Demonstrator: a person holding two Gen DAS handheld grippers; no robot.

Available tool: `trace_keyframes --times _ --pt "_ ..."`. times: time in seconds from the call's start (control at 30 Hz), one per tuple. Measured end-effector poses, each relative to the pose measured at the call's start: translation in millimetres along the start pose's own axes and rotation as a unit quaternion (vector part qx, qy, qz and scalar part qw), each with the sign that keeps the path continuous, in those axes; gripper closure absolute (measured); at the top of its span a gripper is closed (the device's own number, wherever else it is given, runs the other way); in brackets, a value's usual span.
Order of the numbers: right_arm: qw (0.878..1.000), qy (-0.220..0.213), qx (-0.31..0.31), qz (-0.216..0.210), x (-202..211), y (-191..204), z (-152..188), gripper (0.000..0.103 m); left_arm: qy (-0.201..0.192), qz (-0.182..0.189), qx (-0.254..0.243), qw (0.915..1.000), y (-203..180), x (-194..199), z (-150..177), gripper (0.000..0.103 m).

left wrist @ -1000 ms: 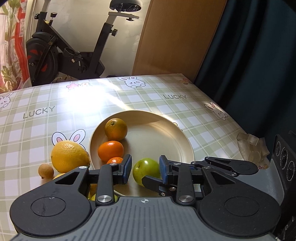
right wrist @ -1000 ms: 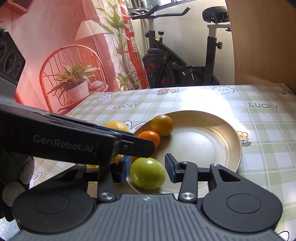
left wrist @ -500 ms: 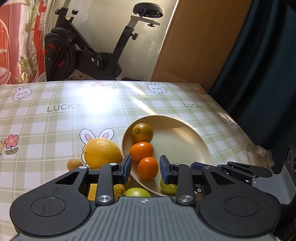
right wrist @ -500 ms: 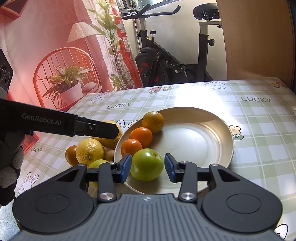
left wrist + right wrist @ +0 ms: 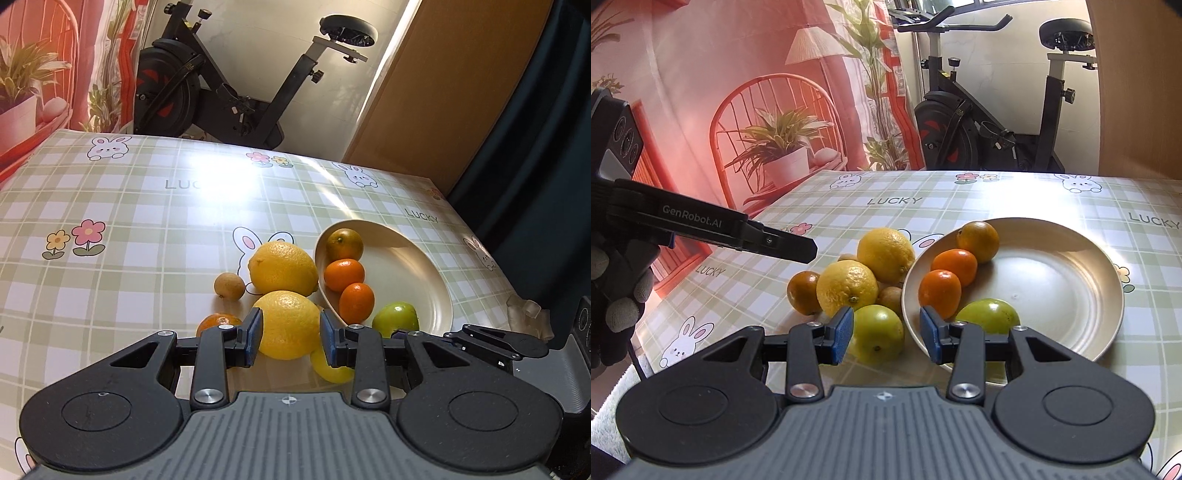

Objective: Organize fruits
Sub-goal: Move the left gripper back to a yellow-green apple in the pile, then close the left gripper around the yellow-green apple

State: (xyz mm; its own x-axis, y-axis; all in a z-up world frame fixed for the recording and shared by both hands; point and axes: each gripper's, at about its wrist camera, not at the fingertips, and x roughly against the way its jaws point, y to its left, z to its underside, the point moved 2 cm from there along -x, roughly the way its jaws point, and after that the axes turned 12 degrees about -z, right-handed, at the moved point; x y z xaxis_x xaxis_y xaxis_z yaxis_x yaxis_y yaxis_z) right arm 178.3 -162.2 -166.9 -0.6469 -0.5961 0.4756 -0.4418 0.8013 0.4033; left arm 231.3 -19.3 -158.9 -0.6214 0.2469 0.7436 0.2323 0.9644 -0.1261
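Fruit is split: three oranges [image 5: 955, 266] and a green apple [image 5: 988, 316] sit in the plate [image 5: 1071, 280]; lemons [image 5: 282, 268], a lime [image 5: 877, 334] and small fruits lie beside it on the desk [image 5: 129, 229]. Left gripper [image 5: 291, 336] and right gripper [image 5: 886, 334] fingers hang open, empty.
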Motion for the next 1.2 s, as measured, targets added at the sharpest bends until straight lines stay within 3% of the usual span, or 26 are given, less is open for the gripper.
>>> trace_keyframes --times 0.5,1.2 --pt "0.997 0.051 0.054 -0.003 -42.4 6.3 -1.1 0.058 0.021 0.017 0.017 0.9995 6.0 -7.8 20.7 0.068" --pt "0.998 0.052 0.038 -0.027 -28.3 20.6 8.8 0.058 0.058 0.070 0.036 0.9952 -11.8 -33.4 30.5 0.062"
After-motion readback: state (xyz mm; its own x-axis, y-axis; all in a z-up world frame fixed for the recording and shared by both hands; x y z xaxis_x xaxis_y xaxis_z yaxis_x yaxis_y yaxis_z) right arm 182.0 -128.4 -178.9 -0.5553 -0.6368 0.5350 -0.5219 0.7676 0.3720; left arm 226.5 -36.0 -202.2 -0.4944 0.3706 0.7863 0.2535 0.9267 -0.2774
